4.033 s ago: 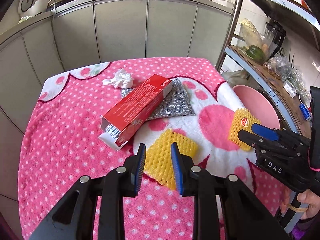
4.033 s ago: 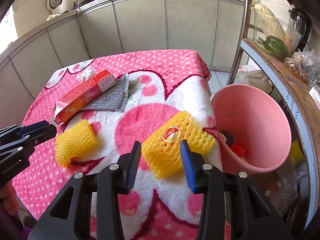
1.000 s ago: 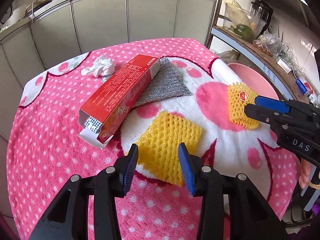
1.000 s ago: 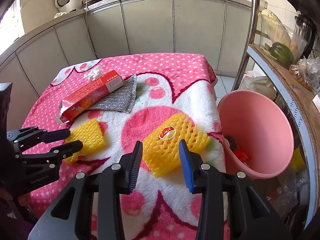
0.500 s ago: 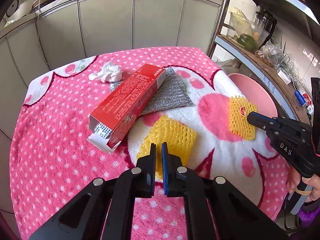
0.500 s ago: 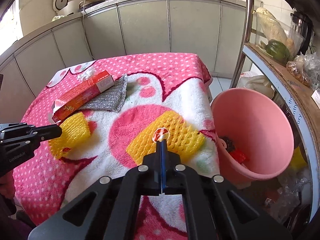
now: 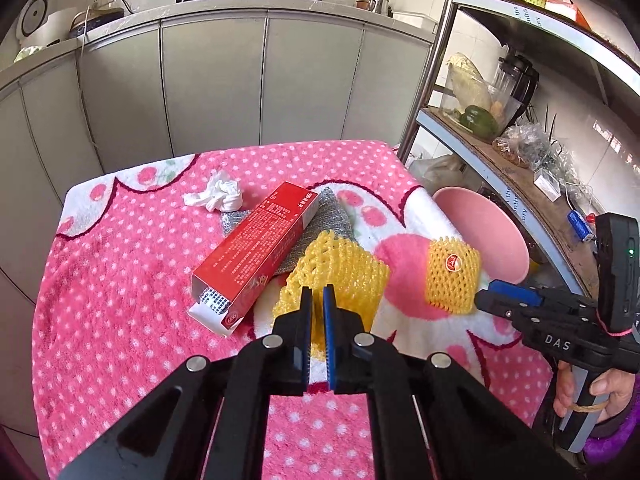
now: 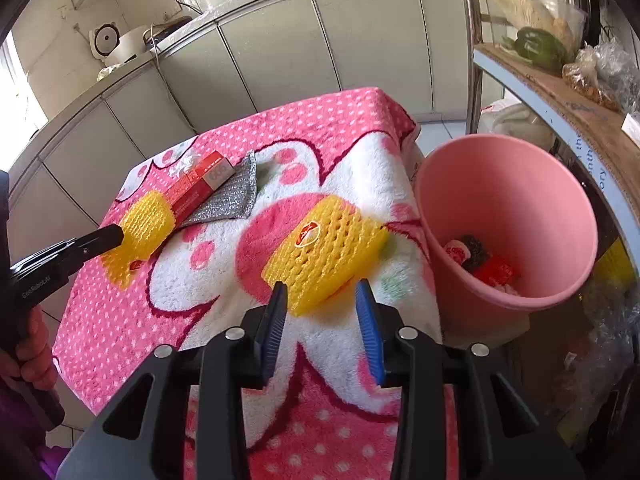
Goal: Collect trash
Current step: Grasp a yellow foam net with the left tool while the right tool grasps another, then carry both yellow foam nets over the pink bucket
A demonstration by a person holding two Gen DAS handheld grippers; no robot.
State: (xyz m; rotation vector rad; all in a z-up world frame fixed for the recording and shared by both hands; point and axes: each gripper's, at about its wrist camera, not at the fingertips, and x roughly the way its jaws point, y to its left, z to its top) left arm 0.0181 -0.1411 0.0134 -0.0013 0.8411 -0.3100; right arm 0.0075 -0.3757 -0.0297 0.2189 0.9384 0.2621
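My left gripper is shut on the near edge of a plain yellow foam net, which rises tented off the pink dotted blanket. The right wrist view shows the same gripper and net at the left. A second yellow foam net with a red sticker lies flat near the table's right edge. My right gripper has its jaws opening, with that net's near corner between the tips and the pads not pressing it. In the left wrist view this gripper meets the sticker net.
A red carton lies on a grey scouring cloth, with a crumpled white tissue behind them. A pink bucket with some trash stands off the table's right edge. A metal shelf rack is beyond it. Grey cabinets are behind.
My left jaws closed on the plain foam net and rose with it. My right jaws snapped shut half a second ago and now stand apart again, and that gripper has rolled.
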